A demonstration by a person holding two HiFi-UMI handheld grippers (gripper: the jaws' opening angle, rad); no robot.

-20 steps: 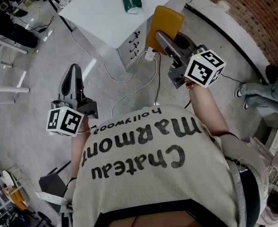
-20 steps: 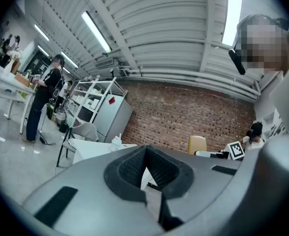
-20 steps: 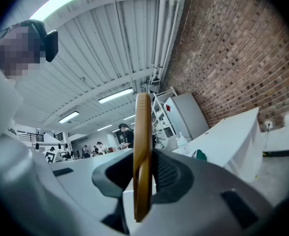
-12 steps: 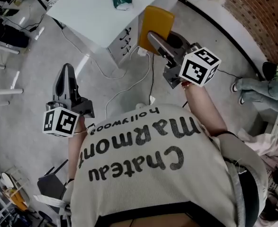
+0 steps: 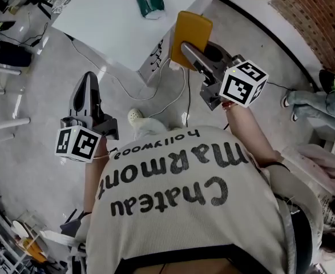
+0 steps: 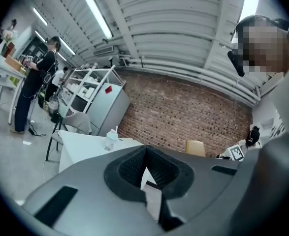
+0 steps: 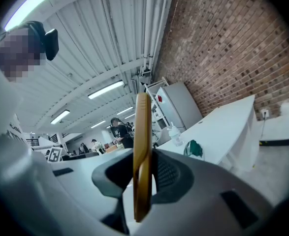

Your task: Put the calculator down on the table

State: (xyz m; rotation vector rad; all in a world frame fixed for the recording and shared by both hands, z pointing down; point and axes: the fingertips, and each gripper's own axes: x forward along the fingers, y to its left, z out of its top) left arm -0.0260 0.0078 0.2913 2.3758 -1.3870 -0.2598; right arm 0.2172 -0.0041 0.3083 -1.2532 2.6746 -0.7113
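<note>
Since the earlier frames a shoe (image 5: 135, 116) has come into view on the floor (image 5: 36, 96), and the table (image 5: 99, 24) is seen slightly lower. The calculator (image 5: 191, 27) is clamped edge-on and upright in the right gripper (image 5: 189, 49), held in the air just off the table's corner and not resting on it. The left gripper (image 5: 88, 80) is kept closed on nothing, well apart over the floor.
</note>
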